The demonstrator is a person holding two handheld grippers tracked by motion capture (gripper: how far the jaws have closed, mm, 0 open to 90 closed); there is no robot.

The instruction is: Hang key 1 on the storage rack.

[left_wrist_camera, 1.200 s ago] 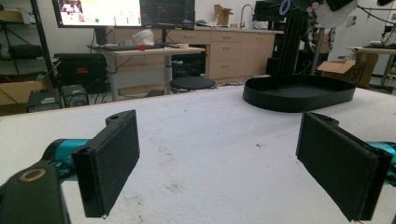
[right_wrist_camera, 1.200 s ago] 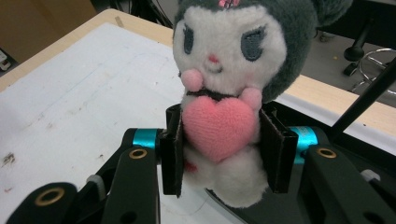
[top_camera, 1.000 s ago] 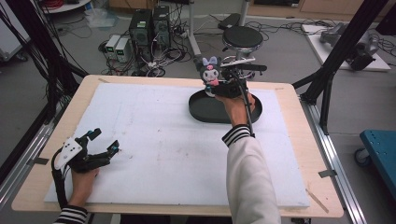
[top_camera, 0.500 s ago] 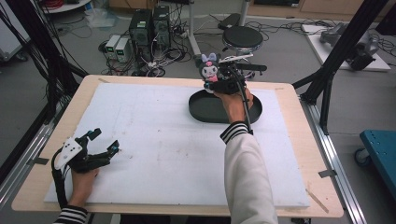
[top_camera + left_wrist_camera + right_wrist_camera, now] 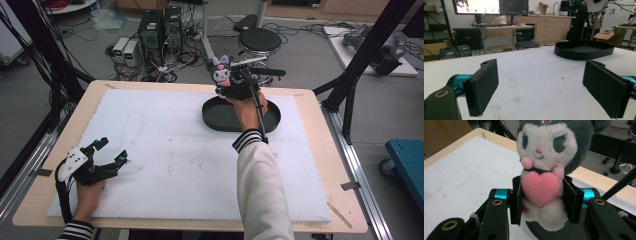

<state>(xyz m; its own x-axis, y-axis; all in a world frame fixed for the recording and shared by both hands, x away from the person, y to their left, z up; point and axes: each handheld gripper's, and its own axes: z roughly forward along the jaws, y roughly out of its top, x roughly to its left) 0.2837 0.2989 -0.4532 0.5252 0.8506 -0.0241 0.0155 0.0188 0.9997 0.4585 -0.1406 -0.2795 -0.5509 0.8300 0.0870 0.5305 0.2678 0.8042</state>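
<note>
Right gripper: clamped on grey-and-white plush doll holding pink heart, oval black plastic tray directly beneath. Left gripper: jaws apart, empty, resting on white-covered table.

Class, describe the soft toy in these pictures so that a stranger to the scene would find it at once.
Start at the white foam sheet covering the wooden table, then go to the black oval tray near its far edge. Above that tray, the right tool grips a small plush doll by its body: white face, dark grey hood, pink heart on its chest, the one soft thing here.
</note>
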